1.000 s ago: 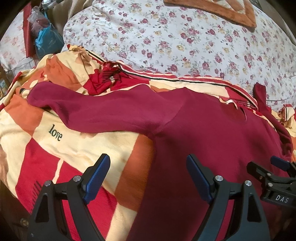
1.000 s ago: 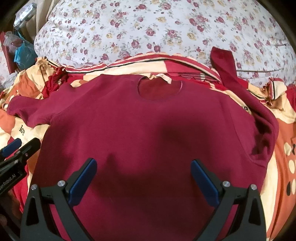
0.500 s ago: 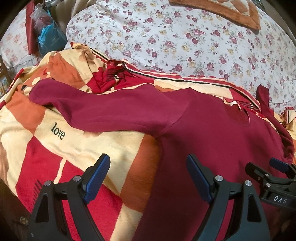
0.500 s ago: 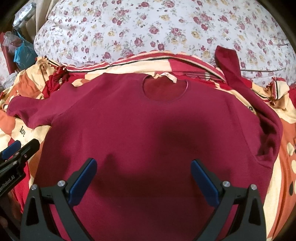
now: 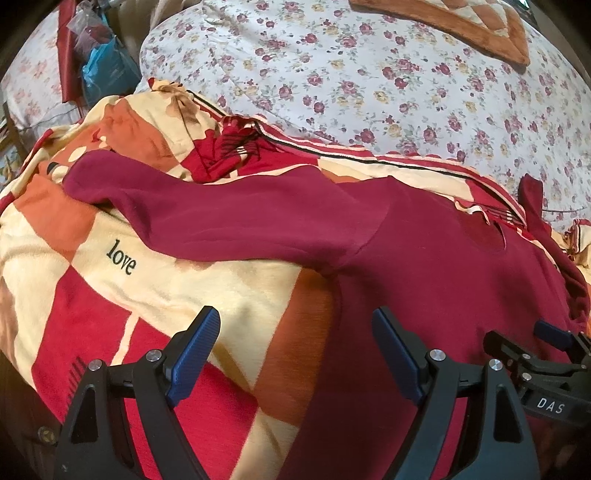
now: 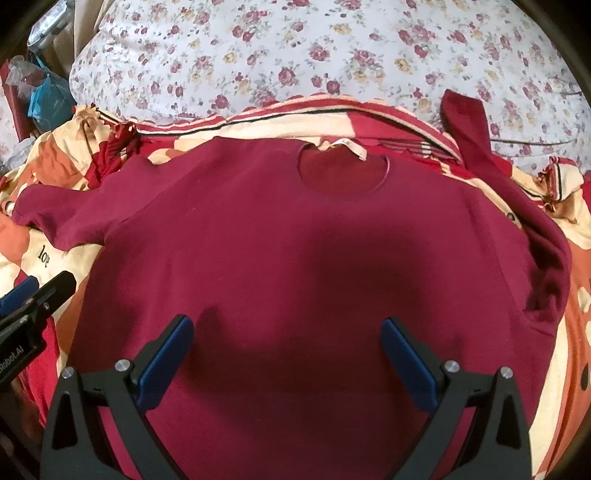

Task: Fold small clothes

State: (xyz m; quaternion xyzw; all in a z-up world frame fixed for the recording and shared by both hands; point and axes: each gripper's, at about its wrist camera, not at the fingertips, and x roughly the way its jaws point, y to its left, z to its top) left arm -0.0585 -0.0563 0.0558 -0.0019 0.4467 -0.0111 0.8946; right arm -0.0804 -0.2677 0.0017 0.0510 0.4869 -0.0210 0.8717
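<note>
A dark red long-sleeved top (image 6: 280, 258) lies spread flat on a checked blanket, neck hole (image 6: 343, 177) at the far end. Its left sleeve (image 5: 229, 218) stretches out to the left; its right sleeve (image 6: 469, 125) runs up onto the floral duvet. My left gripper (image 5: 295, 339) is open and empty above the top's left edge, near the armpit. My right gripper (image 6: 288, 350) is open and empty above the lower middle of the top. Each gripper also shows at the edge of the other's view.
The red, orange and cream checked blanket (image 5: 110, 266) with the word "love" covers the bed. A floral duvet (image 6: 295, 55) bulges behind it. A blue bag (image 5: 107, 70) and clutter sit at the far left. An orange cushion (image 5: 461, 26) lies at the back right.
Both grippers have drawn back slightly toward me, so the top sits a little farther away in both views. Jaws stay open; the top has not moved.
</note>
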